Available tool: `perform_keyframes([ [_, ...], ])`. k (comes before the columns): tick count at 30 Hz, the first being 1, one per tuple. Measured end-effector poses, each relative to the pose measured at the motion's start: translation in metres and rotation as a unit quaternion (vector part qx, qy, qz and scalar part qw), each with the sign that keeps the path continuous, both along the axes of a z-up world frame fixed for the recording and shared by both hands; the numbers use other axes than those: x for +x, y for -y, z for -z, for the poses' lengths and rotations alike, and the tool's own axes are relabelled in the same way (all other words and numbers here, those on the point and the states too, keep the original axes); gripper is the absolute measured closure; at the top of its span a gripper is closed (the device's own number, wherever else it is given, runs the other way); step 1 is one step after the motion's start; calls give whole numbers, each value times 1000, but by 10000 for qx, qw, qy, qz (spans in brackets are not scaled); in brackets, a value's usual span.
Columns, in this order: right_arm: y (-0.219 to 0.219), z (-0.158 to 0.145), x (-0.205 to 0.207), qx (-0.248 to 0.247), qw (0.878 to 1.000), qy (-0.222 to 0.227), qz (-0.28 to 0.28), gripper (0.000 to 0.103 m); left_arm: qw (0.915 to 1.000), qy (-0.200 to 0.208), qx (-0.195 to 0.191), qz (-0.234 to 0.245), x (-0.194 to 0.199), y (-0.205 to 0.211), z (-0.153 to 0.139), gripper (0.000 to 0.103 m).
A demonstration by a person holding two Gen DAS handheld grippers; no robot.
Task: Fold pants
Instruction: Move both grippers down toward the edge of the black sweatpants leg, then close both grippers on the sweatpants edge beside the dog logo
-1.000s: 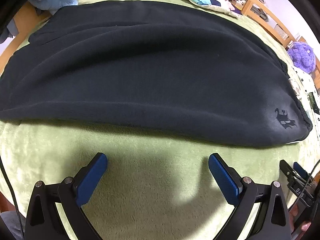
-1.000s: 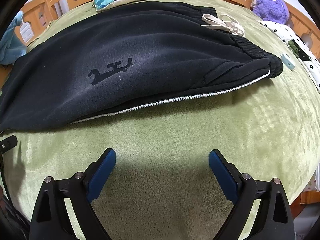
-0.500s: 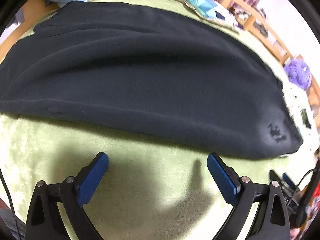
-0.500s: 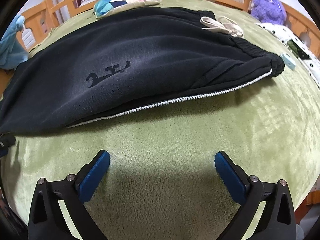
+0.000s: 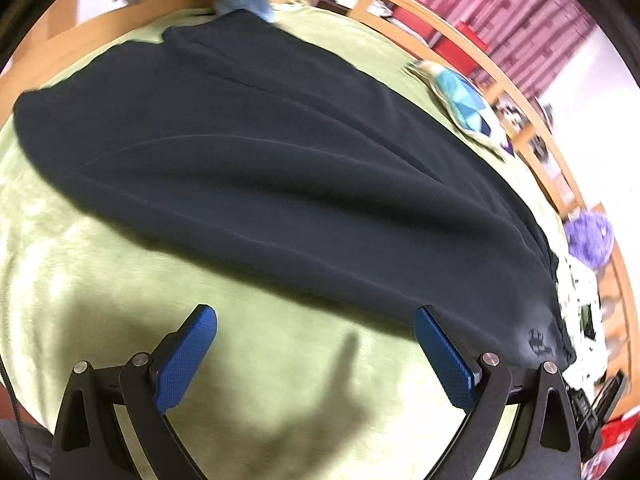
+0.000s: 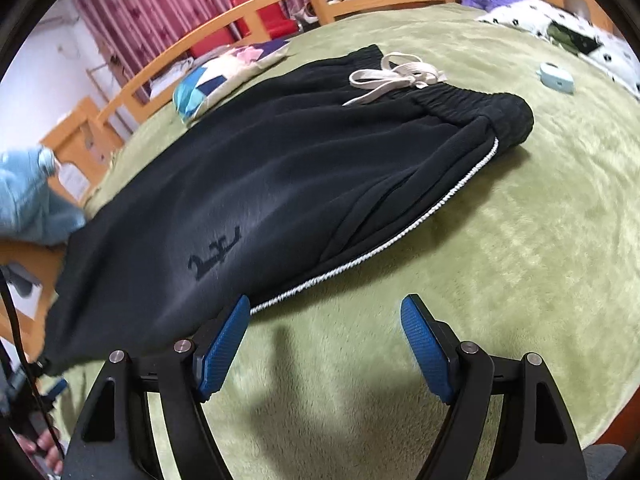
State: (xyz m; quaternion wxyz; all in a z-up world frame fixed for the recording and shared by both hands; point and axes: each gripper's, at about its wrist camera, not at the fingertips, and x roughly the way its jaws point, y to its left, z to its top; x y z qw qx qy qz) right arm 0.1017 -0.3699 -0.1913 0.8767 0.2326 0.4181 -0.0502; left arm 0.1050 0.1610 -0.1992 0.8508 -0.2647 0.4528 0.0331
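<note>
Black pants (image 5: pixel 280 168) lie folded lengthwise on a green bedspread (image 5: pixel 260 380). In the right wrist view the pants (image 6: pixel 280 184) show a black logo, a white piped side seam, an elastic waistband (image 6: pixel 480 104) and a cream drawstring (image 6: pixel 392 78). My left gripper (image 5: pixel 316 324) is open and empty, just short of the pants' near edge, its right finger at the fabric's edge. My right gripper (image 6: pixel 326 312) is open and empty, its left finger at the seam edge.
A patterned cushion (image 6: pixel 224 76) lies beyond the pants. A light blue garment (image 6: pixel 28 196) hangs at the left. A purple plush toy (image 5: pixel 592 240), a spotted cloth (image 6: pixel 560 28) and a small blue case (image 6: pixel 556 76) lie near the waistband end. Wooden rails (image 6: pixel 280 4) ring the bed.
Both grippers have tilted and moved closer to the pants' near edge. The left view swung toward the leg end. Both stay open.
</note>
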Motion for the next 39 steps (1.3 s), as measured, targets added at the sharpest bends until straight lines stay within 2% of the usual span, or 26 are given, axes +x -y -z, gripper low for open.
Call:
perform_keyframes([
  [1, 2, 0, 1, 80, 10000, -10, 46, 25, 10000, -7, -32, -38, 9, 6, 1, 4],
  [4, 3, -3, 1, 212, 9997, 1, 113, 25, 9997, -23, -173, -164, 10, -8, 5, 4],
  [9, -1, -9, 11, 42, 9999, -13, 118, 25, 9990, 17, -364, -257, 17, -22, 11, 4],
  [12, -4, -4, 24, 269, 9996, -59, 65, 25, 9981, 143, -510, -303, 20, -26, 12, 4],
  [18, -14, 13, 57, 476, 9979, -449, -28, 25, 9982, 159, -495, -291, 34, -29, 18, 4],
  [23, -31, 16, 65, -35, 9988, -489, 20, 28, 9973, 257, -584, -368, 41, -37, 18, 4],
  [26, -33, 14, 59, -149, 9991, -373, 107, 46, 9945, 300, -758, -660, 43, -51, 19, 18],
  [28, -31, 11, 56, -86, 9995, -281, 88, 64, 9931, 260, -761, -860, 43, -59, 21, 44],
  [29, -31, 11, 56, -47, 9997, -238, 54, 66, 9924, 225, -773, -931, 43, -64, 23, 52],
  [31, -33, 11, 57, -115, 9996, -252, -2, 74, 9920, 108, -792, -974, 44, -70, 25, 82],
  [33, -39, 7, 57, -288, 9991, -294, -130, 82, 9921, 52, -801, -968, 43, -75, 25, 89],
  [36, -47, -10, 46, -576, 9979, -164, -248, 87, 9935, 6, -738, -866, 38, -75, 16, 91],
  [39, -43, -22, 31, -513, 9981, -93, -319, 89, 9966, 83, -309, -757, 29, -64, -4, 92],
])
